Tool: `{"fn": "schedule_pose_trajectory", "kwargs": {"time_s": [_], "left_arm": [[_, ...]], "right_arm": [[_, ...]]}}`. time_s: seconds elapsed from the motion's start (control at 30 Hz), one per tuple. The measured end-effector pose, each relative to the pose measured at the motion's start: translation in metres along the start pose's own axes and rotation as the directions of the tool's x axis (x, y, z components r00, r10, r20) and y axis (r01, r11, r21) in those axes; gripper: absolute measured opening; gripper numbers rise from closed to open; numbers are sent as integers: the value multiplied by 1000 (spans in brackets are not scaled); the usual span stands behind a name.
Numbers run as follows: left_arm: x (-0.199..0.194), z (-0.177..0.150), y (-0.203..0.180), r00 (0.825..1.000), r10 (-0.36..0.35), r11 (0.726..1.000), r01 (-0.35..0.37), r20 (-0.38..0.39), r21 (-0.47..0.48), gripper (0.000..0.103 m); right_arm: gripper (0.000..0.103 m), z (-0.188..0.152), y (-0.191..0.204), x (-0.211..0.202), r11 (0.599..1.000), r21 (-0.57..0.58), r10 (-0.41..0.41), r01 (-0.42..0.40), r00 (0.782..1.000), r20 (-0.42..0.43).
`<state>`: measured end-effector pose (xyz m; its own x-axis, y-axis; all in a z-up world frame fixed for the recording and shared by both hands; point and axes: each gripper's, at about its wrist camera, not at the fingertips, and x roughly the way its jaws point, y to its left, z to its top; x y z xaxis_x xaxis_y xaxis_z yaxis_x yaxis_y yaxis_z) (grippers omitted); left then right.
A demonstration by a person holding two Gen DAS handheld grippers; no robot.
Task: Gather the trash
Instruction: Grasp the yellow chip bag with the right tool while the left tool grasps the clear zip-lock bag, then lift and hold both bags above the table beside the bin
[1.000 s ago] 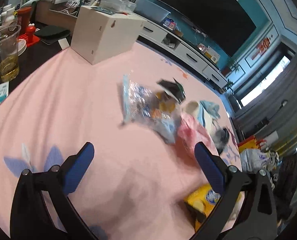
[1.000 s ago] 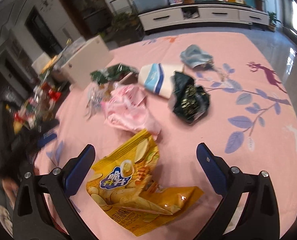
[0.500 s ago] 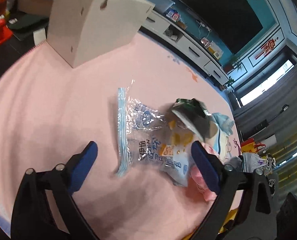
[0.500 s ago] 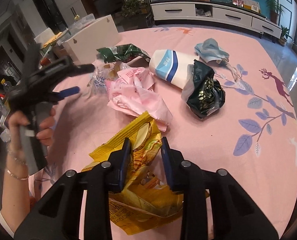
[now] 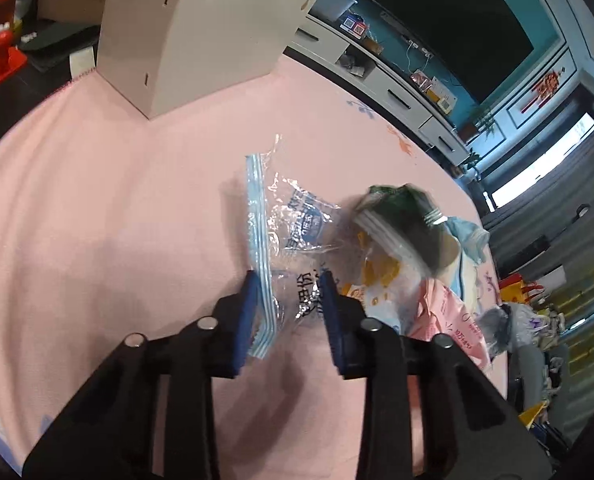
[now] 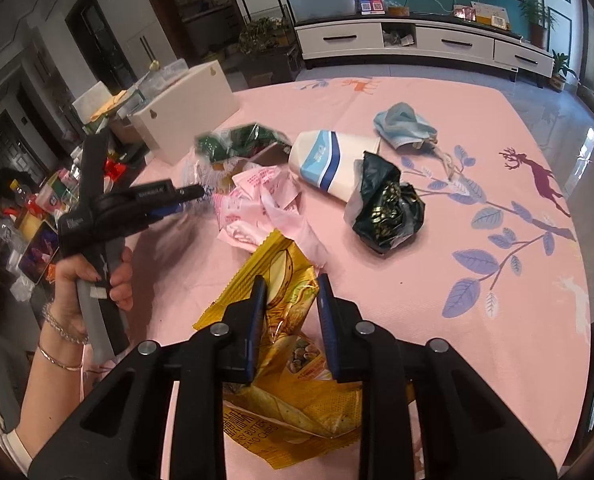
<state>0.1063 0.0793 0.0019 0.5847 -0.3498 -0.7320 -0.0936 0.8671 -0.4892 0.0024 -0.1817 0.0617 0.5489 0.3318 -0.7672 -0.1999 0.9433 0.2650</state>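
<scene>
Left tongs (image 5: 287,280) are narrowed around the clear bag (image 5: 293,240) on the tabletop (image 5: 117,208); right tongs (image 6: 289,286) pinch the yellow chip bag (image 6: 293,380). Best to grip thick folds and lift slowly so neither film slips

On the yellow chip bag (image 6: 293,376) under your right gripper (image 6: 289,292), the English line near its lower edge read "BUTTER" above "TATO CHIPS", the first letters being cut off by a fold; the Chinese characters beside it were too creased to read. The clear zip bag (image 5: 293,248) between the pads of your left gripper (image 5: 287,285) bore blue Chinese print and a blue rounded label, both upside down and blurred, so neither could be read. The pink wrapper (image 6: 257,196) showed small red print, illegible. The black body of the left gripper carried a small white-lettered label, unreadable at this sharpness.
</scene>
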Motion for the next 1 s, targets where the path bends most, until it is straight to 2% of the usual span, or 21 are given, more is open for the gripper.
{"fn": "schedule_pose_trajectory", "kwargs": {"time_s": [0.1,0.27,0.37,0.5,0.6,0.77,0.9,1.0], "left_arm": [[-5,-7,3,1000,-13,999,12,-16,-35,26],[-34,-23,-14,999,25,1000,-25,22,4,26],[-64,-31,-33,999,-8,998,5,45,64,26],[-112,-43,-62,991,-47,985,26,124,170,26],[-136,-49,-75,985,-67,978,34,162,204,26],[-159,-59,-88,977,-71,970,21,201,242,26],[-165,-62,-95,972,-93,967,38,214,251,27],[-173,-69,-94,968,-70,972,11,242,237,27]], "right_arm": [[26,0,-2,-6,1000,5,-1,1,1000,11],[26,3,-4,-22,1000,14,-1,1,999,48],[26,4,-5,-33,1000,19,-1,-1,997,74],[24,5,-6,-53,1000,20,5,-8,992,125],[22,5,-7,-69,1000,22,9,-13,986,167],[20,7,-12,-81,999,28,10,-16,979,202],[19,8,-19,-86,999,48,2,-12,976,218],[19,7,-23,-95,998,58,0,-15,971,240]]}}
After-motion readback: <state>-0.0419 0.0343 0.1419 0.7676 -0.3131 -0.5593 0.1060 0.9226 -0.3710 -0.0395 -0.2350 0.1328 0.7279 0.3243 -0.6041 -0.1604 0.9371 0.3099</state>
